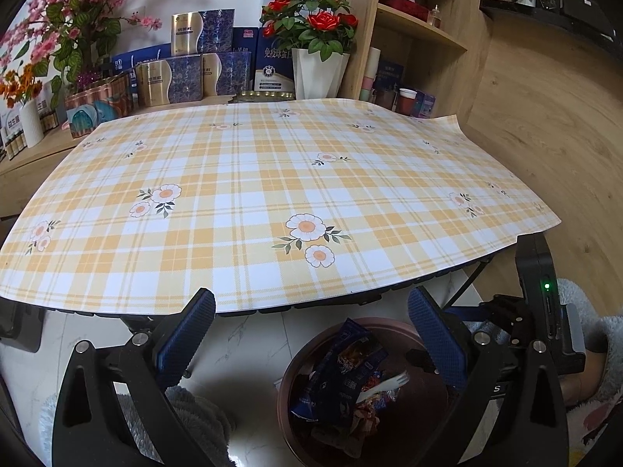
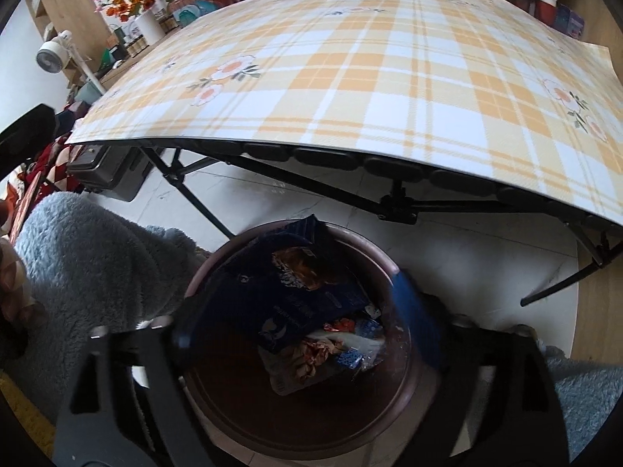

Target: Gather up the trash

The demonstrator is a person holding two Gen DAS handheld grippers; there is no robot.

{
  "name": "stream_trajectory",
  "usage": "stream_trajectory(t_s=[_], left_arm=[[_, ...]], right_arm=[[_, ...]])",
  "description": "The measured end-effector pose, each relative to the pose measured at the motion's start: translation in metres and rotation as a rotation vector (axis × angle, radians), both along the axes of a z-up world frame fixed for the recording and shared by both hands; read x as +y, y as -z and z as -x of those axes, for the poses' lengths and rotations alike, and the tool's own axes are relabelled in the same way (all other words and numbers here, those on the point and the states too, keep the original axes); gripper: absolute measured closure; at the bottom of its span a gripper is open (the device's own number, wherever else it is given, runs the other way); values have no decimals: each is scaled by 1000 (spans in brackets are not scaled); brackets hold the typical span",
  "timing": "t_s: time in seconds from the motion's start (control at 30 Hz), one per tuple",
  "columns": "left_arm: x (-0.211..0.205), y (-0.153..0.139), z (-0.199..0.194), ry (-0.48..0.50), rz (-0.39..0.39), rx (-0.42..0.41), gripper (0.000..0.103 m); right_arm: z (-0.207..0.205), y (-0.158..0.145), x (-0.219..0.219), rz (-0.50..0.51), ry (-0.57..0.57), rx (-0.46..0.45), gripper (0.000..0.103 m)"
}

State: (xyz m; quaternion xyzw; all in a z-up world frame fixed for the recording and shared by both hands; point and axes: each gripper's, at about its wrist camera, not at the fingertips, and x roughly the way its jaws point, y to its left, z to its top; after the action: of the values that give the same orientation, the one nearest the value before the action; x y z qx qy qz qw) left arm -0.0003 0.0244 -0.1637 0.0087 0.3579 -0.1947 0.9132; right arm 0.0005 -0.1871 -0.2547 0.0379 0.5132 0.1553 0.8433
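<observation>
Both grippers, left gripper [image 1: 311, 334] and right gripper [image 2: 307, 323], gape empty over my trash bin [image 2: 405, 354]; wrappers [image 2: 303, 295] look binned, so I'd withdraw gently

Tablecloth [image 1: 272, 179] looked like smooth, slightly sheeny printed sheet, edges stiff and uncreased, laid over a matt black frame [image 2: 397, 206]. Bin [image 2: 401, 354] showed a smooth, dull reddish-brown wall; the snack wrappers [image 2: 307, 292] inside it were glossy crinkled film, and the fork [image 1: 389, 383] white plastic. Finger pads [image 1: 194, 327] were blue, dimpled rubber-like; floor [image 2: 467, 257] glossy marbled tile; shelving [image 1: 420, 35] matt wood-grain.
</observation>
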Motion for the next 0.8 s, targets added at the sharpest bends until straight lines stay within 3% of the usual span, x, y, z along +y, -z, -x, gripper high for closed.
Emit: stream_trajectory(t_s=[0.17, 0.53, 0.63, 0.8], left_arm=[[1, 0, -1, -1, 5, 4, 6], [2, -2, 0, 0, 8, 2, 6], [1, -7, 1, -15, -4, -17, 6], [-1, -44, 8, -40, -17, -158, 6]], right_arm=[[0, 0, -6, 12, 26, 11, 8], [1, -11, -10, 40, 66, -19, 6], [2, -30, -16, 62, 98, -78, 6], [0, -87, -27, 138, 134, -236, 6]])
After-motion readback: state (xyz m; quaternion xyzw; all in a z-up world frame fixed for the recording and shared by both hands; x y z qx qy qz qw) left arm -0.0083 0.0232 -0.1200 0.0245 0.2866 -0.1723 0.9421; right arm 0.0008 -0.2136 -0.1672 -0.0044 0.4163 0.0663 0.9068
